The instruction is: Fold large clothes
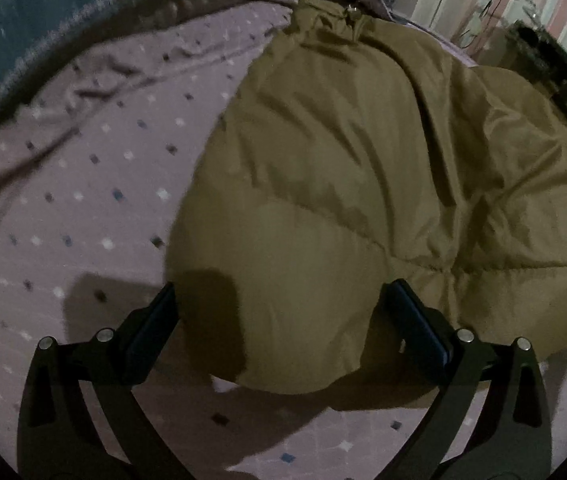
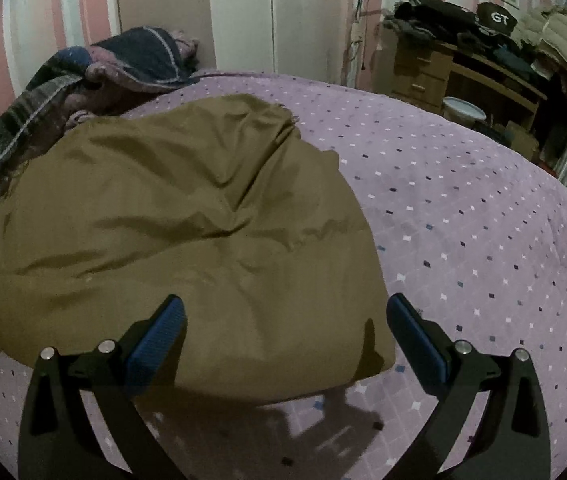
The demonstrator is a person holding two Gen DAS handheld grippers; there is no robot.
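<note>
An olive-brown padded jacket [image 1: 363, 168] lies in a puffy folded heap on the purple dotted bedsheet [image 1: 83, 184]. My left gripper [image 1: 283, 300] hovers open over the jacket's near left corner, its fingers wide apart and holding nothing. In the right wrist view the same jacket [image 2: 179, 232] fills the left and middle. My right gripper [image 2: 285, 312] is open above the jacket's near right corner, with one blue pad [image 2: 163, 332] over the fabric and the other over the bedsheet [image 2: 463, 220]. Nothing sits between either pair of fingers.
A dark plaid blanket [image 2: 83, 76] and bedding are bunched at the bed's far left. A wooden desk [image 2: 463, 76] piled with clothes and a cap stands at the far right, and a white wardrobe [image 2: 275, 12] behind the bed. A basin [image 2: 463, 110] sits under the desk.
</note>
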